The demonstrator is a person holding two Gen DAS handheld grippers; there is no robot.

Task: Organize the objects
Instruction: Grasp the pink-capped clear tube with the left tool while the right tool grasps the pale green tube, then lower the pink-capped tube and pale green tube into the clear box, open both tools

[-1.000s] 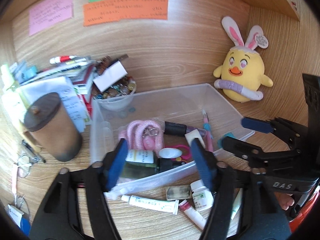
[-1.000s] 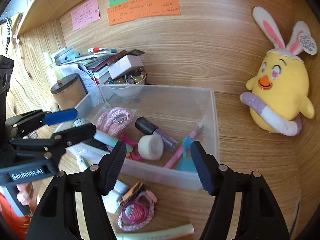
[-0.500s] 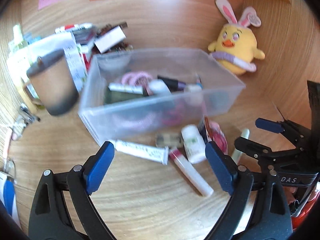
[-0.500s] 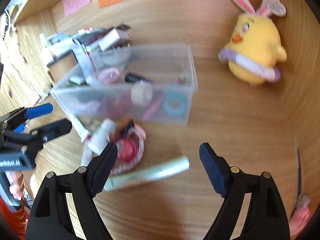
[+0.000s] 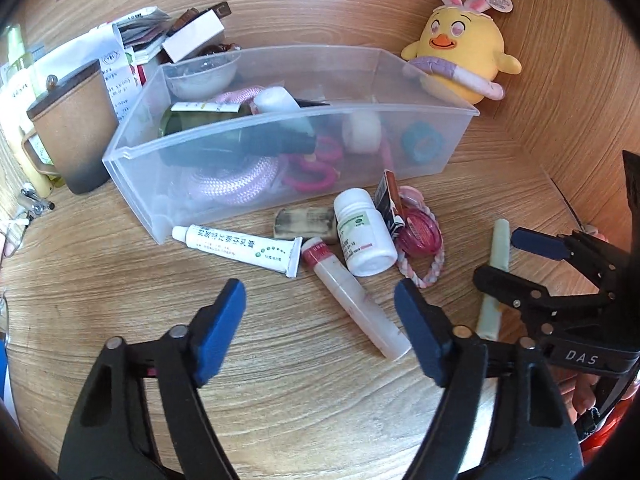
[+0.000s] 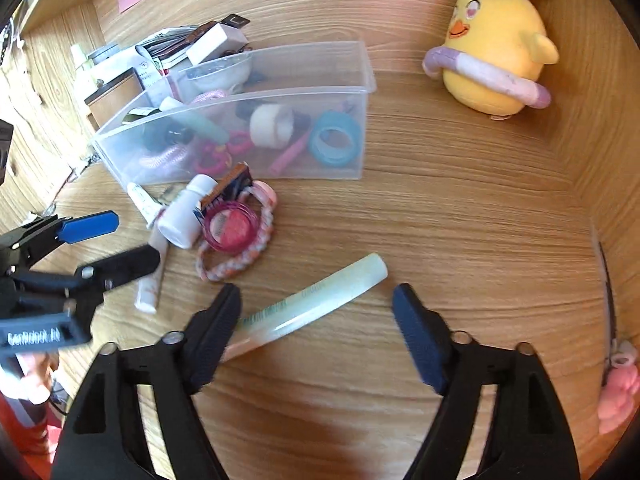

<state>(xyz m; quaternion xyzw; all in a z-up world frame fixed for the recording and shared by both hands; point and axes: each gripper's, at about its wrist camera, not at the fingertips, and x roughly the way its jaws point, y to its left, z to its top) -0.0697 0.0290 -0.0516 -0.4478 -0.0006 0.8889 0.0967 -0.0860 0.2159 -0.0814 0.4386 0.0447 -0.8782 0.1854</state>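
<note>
A clear plastic bin on the wooden desk holds a pink rope, a dark bottle, tape rolls and small items. In front of it lie a white ointment tube, a red-capped tube, a white pill bottle, a pink compact on a braided ring and a pale green tube. My left gripper is open above the red-capped tube. My right gripper is open, its jaws on either side of the green tube.
A yellow plush chick sits at the back right. A brown lidded cup, a stack of papers and boxes and a glass bowl stand behind and left of the bin. Wooden walls close the back and right.
Both grippers pulled back from over the bin and lowered toward the loose items on the desk in front. Both stayed open.
</note>
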